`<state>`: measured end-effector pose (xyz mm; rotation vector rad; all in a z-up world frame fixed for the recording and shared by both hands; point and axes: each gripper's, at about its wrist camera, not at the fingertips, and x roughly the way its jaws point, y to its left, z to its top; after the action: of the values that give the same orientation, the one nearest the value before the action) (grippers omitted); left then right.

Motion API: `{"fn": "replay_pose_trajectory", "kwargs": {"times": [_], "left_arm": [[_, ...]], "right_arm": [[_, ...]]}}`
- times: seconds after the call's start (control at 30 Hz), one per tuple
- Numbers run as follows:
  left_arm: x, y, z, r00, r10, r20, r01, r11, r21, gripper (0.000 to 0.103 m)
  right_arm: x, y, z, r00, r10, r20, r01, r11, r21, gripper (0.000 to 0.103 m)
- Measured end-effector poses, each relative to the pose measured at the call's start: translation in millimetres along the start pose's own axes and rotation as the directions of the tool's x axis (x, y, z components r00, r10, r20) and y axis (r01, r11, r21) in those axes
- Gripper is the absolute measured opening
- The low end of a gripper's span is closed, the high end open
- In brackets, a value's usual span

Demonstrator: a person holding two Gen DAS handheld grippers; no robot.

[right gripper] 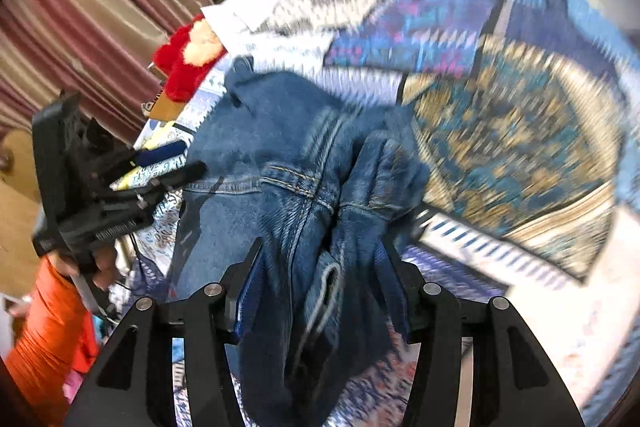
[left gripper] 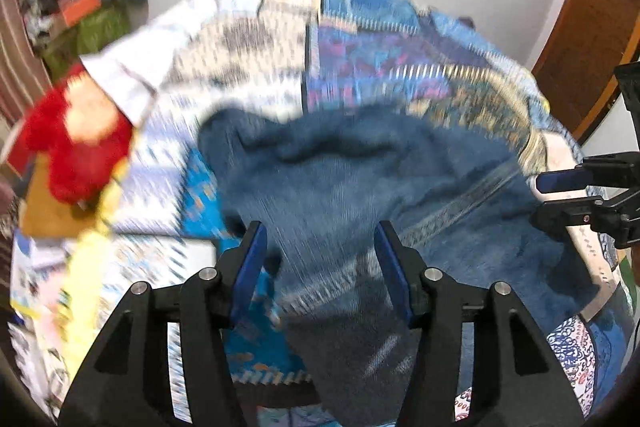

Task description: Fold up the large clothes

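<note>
Left claw gapes wide — right claw spread too.

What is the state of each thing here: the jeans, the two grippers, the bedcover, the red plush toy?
Jeans: crumpled, not yet folded, lying on the bedcover, one part bunched in the right gripper.
Right gripper: fingers apart, denim between them.
Left gripper: open above the jeans, holding nothing.
Bedcover: spread under the jeans.
Red plush toy: lying at the bed's edge, untouched.

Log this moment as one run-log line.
stage: mid-fold | left gripper: open over jeans | right gripper: jaws apart, bunched jeans between, grip unclear | surface: patterned bedspread | image: motion-blurred
</note>
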<state>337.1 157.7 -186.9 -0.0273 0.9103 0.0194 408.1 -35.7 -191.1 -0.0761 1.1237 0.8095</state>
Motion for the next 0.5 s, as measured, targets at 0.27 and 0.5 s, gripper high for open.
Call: {"fn": "replay_pose_trajectory", "kwargs": {"times": [0.27, 0.5], "left_arm": [[39, -2, 33, 0.996, 0.086, -0.021, -0.085, 0.995, 0.049, 0.062], [115, 31, 45, 0.979, 0.166, -0.122, -0.174, 0.983, -0.055, 0.068]], "right_arm": [[28, 24, 52, 0.998, 0.001, 0.06, 0.001, 0.999, -0.041, 0.051], [92, -23, 63, 0.999, -0.023, -0.03, 0.025, 0.997, 0.071, 0.051]]}}
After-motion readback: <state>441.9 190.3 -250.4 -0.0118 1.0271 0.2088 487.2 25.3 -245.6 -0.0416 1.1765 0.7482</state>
